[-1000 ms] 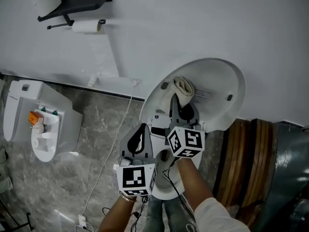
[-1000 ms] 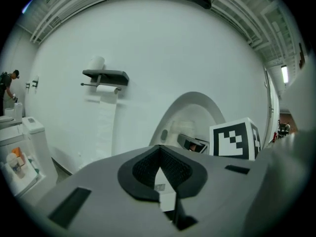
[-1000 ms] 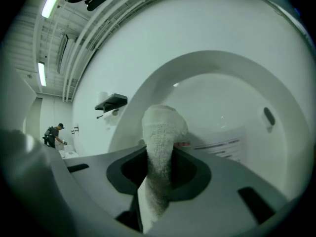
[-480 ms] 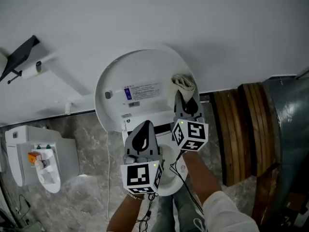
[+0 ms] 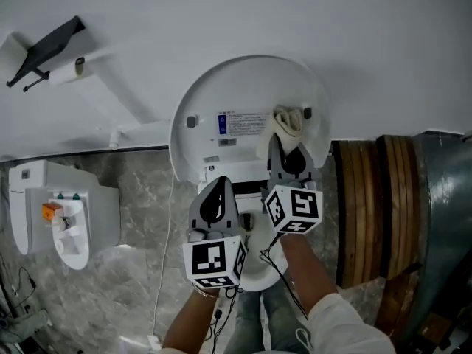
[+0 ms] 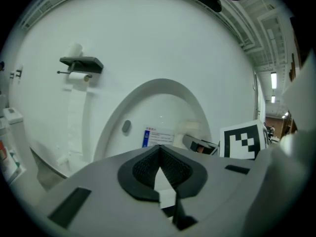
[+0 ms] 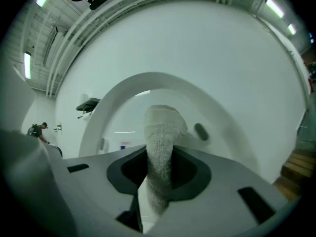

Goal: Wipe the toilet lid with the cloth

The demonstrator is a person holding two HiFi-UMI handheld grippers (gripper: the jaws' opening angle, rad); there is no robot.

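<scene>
The white toilet lid (image 5: 221,94) stands raised against the wall, with a printed label (image 5: 243,124) on it. My right gripper (image 5: 284,150) is shut on a rolled off-white cloth (image 5: 289,122), which presses on the lid's right part beside a grey bumper (image 5: 306,113). In the right gripper view the cloth (image 7: 160,147) sticks out between the jaws toward the lid (image 7: 222,132). My left gripper (image 5: 216,190) hovers lower left of it, shut with nothing in it. In the left gripper view its jaws (image 6: 159,164) meet before the lid (image 6: 163,102).
The toilet bowl (image 5: 251,260) lies under my hands. A black shelf (image 5: 46,50) with a paper roll (image 5: 77,66) hangs on the wall at left. A second white fixture (image 5: 44,190) stands on the marble floor at left. Wooden panels (image 5: 361,198) are at right.
The right gripper has swept the cloth rightward across the lid, from left of the label to its right. The left gripper moved along with it, still shut.
</scene>
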